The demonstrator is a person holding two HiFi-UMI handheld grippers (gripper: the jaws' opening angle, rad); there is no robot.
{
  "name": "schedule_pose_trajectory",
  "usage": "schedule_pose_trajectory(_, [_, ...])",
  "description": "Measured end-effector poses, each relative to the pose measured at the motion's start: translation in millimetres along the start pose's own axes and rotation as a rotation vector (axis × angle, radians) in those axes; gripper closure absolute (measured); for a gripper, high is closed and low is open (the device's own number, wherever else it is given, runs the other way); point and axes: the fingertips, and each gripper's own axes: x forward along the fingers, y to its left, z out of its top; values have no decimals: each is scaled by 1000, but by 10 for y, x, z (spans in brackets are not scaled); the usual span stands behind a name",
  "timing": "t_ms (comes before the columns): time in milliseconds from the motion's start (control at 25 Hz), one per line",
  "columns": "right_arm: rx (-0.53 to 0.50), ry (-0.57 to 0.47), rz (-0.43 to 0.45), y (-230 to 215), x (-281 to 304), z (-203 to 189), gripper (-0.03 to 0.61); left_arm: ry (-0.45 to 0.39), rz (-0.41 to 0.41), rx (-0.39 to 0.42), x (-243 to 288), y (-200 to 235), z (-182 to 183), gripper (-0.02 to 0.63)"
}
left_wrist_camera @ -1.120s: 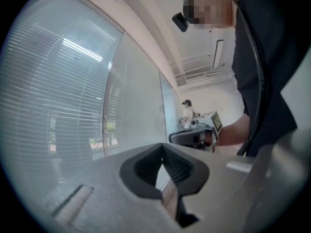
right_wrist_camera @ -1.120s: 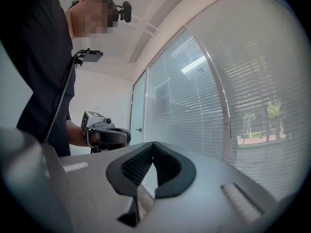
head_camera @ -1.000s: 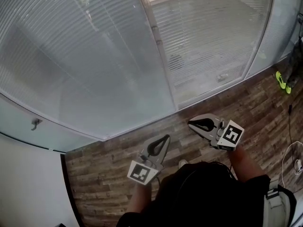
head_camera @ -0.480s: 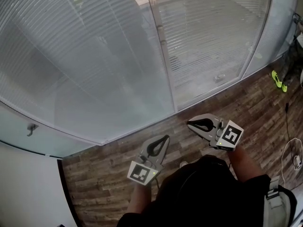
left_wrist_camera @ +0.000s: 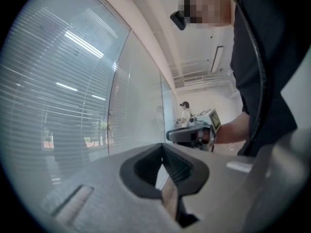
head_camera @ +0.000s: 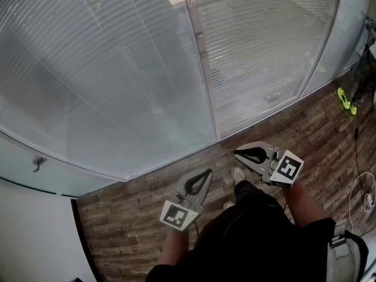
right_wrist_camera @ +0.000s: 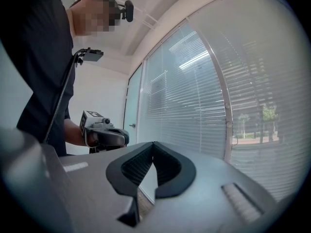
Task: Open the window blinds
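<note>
Closed slatted window blinds (head_camera: 117, 69) hang behind a glass wall with a vertical frame post (head_camera: 202, 57). In the head view my left gripper (head_camera: 207, 171) and right gripper (head_camera: 237, 153) are held side by side above the wood floor, short of the glass. Both are shut with nothing between the jaws. The left gripper view shows its own shut tips (left_wrist_camera: 162, 145), the blinds (left_wrist_camera: 63, 106) to the left and the right gripper (left_wrist_camera: 192, 134) beyond. In the right gripper view the shut tips (right_wrist_camera: 153, 143) face the blinds (right_wrist_camera: 194, 106), with the left gripper (right_wrist_camera: 104, 135) at the left.
A small handle (head_camera: 38, 162) sits on the glass panel at far left. On the wood floor (head_camera: 135, 210) lie a yellow-green object (head_camera: 346, 100) and a white cable (head_camera: 364, 198) at the right. A shoe (head_camera: 238, 174) shows between the grippers. Another person (left_wrist_camera: 184, 111) stands far off.
The window has drawn slightly nearer and a shoe has come into view between the grippers. Both grippers stay shut and keep their places side by side.
</note>
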Motion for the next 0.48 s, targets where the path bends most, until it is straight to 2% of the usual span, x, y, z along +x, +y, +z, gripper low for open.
schedule_pose_trajectory(480, [3,-9,48,-683,350,46,574,23,56,-4,412,580,46,609])
